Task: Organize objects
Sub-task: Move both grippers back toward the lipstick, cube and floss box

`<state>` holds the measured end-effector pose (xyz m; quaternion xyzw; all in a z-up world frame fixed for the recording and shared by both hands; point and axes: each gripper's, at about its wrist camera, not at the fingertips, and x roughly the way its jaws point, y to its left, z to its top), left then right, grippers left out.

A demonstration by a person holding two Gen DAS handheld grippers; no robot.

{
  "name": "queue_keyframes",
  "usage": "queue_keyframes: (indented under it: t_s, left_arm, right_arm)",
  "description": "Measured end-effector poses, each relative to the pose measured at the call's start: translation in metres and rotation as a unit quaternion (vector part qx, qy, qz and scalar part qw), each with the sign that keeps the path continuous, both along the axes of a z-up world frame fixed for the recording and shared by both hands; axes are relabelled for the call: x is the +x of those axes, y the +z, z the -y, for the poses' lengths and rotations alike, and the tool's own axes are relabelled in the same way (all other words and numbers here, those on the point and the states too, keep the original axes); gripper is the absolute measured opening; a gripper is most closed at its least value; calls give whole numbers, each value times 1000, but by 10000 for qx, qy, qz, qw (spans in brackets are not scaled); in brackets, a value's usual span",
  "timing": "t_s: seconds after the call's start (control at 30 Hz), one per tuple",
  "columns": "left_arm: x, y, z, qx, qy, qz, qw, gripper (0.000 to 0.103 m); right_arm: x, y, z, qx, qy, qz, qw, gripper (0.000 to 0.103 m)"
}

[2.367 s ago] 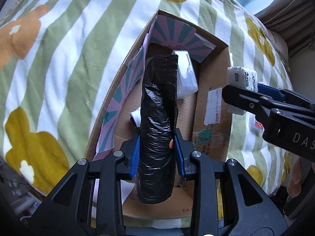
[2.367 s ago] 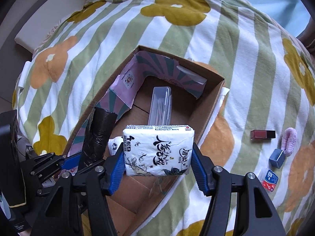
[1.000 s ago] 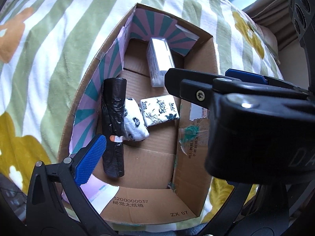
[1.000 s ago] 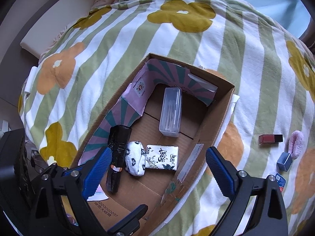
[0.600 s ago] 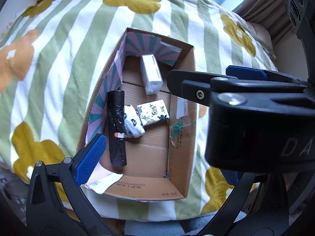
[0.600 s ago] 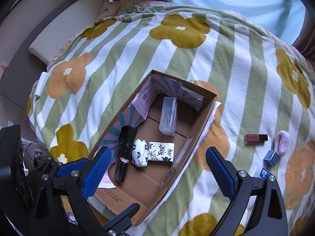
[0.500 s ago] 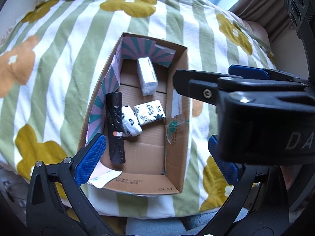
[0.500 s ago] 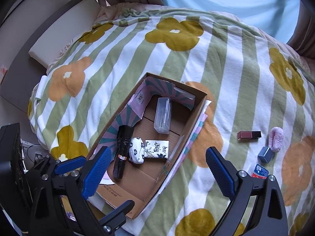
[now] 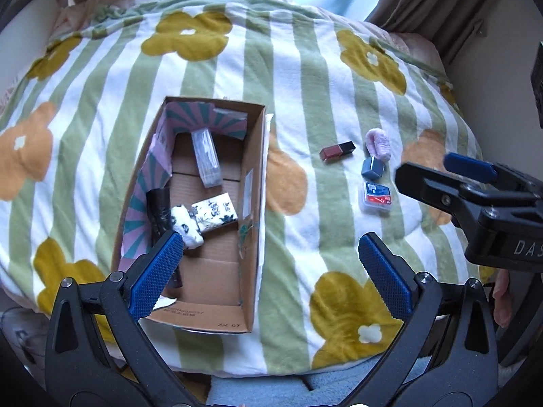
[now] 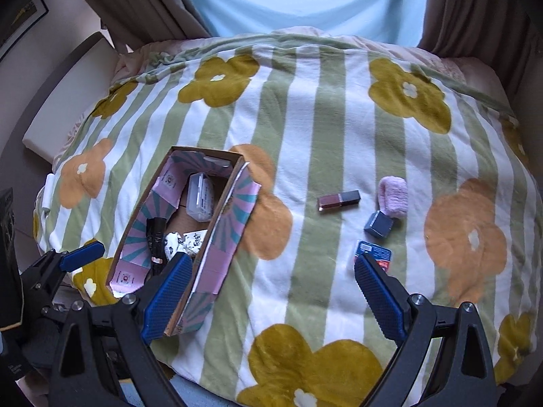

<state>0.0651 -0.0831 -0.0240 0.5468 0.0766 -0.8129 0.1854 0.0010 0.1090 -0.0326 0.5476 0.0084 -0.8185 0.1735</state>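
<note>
Left wrist view. My left tongs (image 9: 271,261) are spread wide with nothing between the blue pads, hanging over the bed near its front edge. The cardboard box (image 9: 253,183) sits on the striped blanket (image 9: 305,78) toward the bed's left side, long axis running front to back. Inside, packed along the box's left wall: black bag roll (image 9: 157,208), then a rolled sock (image 9: 185,227) touching it, then the tissue pack (image 9: 213,215) beside that. The clear case (image 9: 205,159) lies apart toward the box's far end. I judge the row is laid tight to keep floor free for more. Four loose things wait on the blanket to the right of the box: lipstick (image 9: 337,151), pink hair tie (image 9: 378,142), small blue box (image 9: 372,168), card case (image 9: 376,196), clustered near one another. My right tongs (image 9: 441,183) show at the right edge, above that cluster; from this view I can't judge their spread.

Right wrist view. Right tongs (image 10: 271,288) gape wide, empty. The card case (image 10: 373,252) sits just beyond the right pad; blue box (image 10: 378,225), hair tie (image 10: 393,196) and lipstick (image 10: 338,200) lie farther in. Box (image 10: 224,237) at lower left, its patterned flap folded out. I judge the card case or blue box is the natural next pick, being closest.
</note>
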Motion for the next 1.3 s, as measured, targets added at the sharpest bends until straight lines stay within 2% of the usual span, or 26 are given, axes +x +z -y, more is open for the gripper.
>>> queue_keyframes:
  t_s: [0.2,0.43,0.67,0.87,1.0,1.3]
  left_arm:
    - [-24,2,-27,-133,-36,-74,9999,103]
    - [-56,-3,-52,-21,54,-116,9999,103]
    - [-91,-21,-74,12,242,-74,9997,103]
    - [-125,-54,-76,343,785,21,9963,103]
    - [-149,-86,-68,629,1396,38,9882,103]
    - [-211,-160,-54,583,1910,283,9794,103]
  right_arm:
    - [2,4,-49,37,-348,-69,9994,95]
    - [-4,8,-92,-56,-477,-199,9986,95]
    - [-31,-8,-129,-41,-437,-98,9990,95]
    - [-67,-39,-152,100,-166,15,9998,95]
    - [-95,-62,-167,-72,-83,90,9999,95]
    - [-154,-121,-171,-198,306,134,9992,95]
